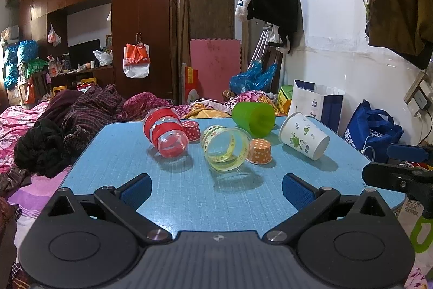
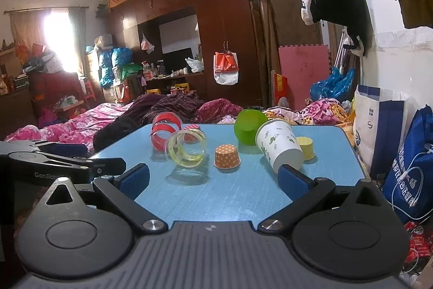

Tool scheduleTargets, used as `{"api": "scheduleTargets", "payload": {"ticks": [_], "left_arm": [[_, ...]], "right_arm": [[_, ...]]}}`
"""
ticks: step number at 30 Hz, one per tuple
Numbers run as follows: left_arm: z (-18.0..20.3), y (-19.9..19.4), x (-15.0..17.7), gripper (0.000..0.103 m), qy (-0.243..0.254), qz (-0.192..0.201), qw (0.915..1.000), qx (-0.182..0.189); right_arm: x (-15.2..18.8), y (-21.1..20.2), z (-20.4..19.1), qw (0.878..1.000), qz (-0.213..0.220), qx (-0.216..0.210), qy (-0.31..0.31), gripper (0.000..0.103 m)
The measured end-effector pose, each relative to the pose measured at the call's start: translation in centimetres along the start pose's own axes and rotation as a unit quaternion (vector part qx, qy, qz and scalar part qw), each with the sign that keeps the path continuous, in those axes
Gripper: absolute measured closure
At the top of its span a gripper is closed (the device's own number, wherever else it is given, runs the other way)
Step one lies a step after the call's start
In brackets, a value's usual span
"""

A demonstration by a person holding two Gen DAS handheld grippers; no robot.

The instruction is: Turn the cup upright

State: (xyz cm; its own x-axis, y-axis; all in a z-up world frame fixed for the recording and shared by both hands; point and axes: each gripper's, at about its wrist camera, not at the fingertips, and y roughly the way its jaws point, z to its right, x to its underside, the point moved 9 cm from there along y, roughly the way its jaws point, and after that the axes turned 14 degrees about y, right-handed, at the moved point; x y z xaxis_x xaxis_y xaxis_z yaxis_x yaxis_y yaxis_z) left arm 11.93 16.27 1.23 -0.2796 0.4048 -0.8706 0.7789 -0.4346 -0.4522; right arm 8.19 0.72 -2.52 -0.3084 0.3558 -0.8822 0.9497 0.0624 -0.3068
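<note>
Several cups lie on their sides on the blue table (image 1: 189,197): a clear cup with red bands (image 1: 165,136), a clear cup with yellow bands (image 1: 226,148), a green cup (image 1: 254,119) and a white paper cup with green print (image 1: 304,136). Small polka-dot baking cups stand upside down: orange (image 1: 260,151), red (image 1: 190,130) and, in the right wrist view, yellow (image 2: 305,148). My left gripper (image 1: 216,191) is open and empty at the table's near edge. My right gripper (image 2: 213,180) is open and empty, its right pad just in front of the paper cup (image 2: 278,146).
A bed with pink bedding and dark clothes (image 1: 67,121) lies left of the table. Paper bags (image 1: 316,102) and a blue bag (image 1: 373,132) stand at the right by the wall. The right gripper's body (image 1: 397,178) shows at the table's right edge.
</note>
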Motion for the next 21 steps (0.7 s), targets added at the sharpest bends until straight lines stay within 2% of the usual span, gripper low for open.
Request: {"api": "scheduleTargets", "payload": {"ticks": [21], "left_arm": [[0.03, 0.28, 0.16, 0.0, 0.0, -0.002, 1.0, 0.001]], "right_arm": [[0.07, 0.07, 0.0, 1.0, -0.001, 0.0, 0.0, 0.001]]}}
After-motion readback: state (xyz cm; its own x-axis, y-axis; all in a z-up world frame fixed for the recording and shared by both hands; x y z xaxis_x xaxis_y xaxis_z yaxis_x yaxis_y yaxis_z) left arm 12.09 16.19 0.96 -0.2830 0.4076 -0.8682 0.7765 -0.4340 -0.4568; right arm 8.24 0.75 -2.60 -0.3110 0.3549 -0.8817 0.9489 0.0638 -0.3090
